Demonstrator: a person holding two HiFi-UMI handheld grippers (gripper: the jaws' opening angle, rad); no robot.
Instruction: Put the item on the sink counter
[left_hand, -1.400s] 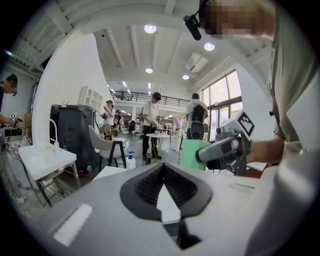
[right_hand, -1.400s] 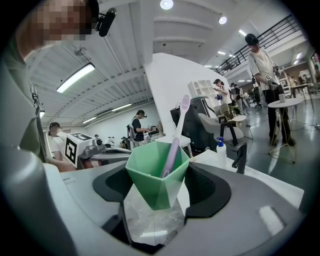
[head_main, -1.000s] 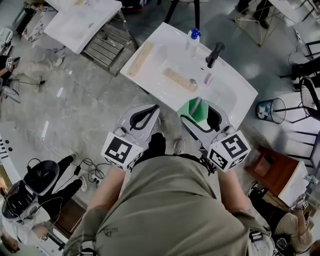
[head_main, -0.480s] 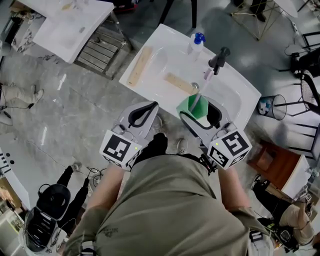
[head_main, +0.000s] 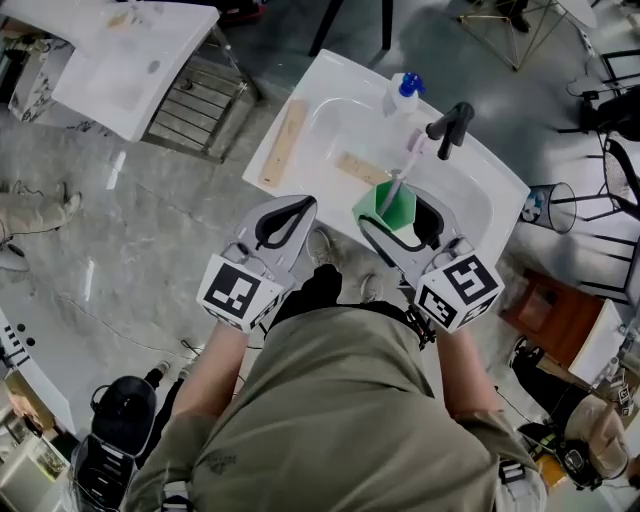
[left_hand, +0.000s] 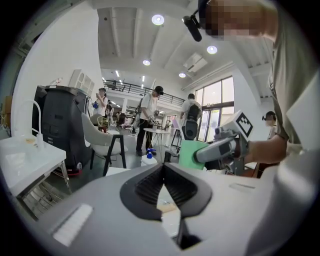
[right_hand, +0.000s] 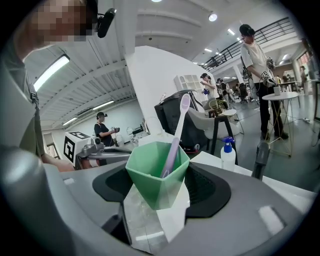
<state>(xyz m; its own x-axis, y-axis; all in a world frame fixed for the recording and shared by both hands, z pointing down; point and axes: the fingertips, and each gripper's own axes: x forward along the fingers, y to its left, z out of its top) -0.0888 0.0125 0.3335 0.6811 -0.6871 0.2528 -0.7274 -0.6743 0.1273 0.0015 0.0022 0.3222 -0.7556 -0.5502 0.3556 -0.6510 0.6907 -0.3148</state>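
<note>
**Q:** State of the right jaws, and load?

**A:** The green cup (right_hand: 156, 175) sits between the jaws of the right gripper (right_hand: 159, 189). The jaws are opened to the cup's width, and one dark pad bears on each side wall. The cup is clamped at mid-body, with its rim above the pads and its base below them.

**Q:** Orientation of the load?

**A:** The cup stands upright with its mouth upward. A pale purple toothbrush (right_hand: 175, 132) stands inside it. The brush's long axis runs from the cup floor up and forward of the jaws, leaning slightly toward the right jaw, and its rounded end stands well clear of the rim.

**Q:** Position of the load?

**A:** Forward of the jaw tips lies the white sink (head_main: 335, 80), and in the head view the cup lies over its near edge. Beyond the tips stand the black faucet (head_main: 450, 124) and a spray bottle (head_main: 403, 92). A wooden strip (head_main: 362, 168) lies in the basin.

**Q:** Left jaws?

**A:** The left gripper (left_hand: 162, 186) has its pads meeting at the tips, with nothing between them.

**Q:** Arm pose?

**A:** Both forearms reach forward from the torso. The two grippers are side by side and near each other, and the marker cubes (head_main: 458, 292) are at the wrist end.
</note>
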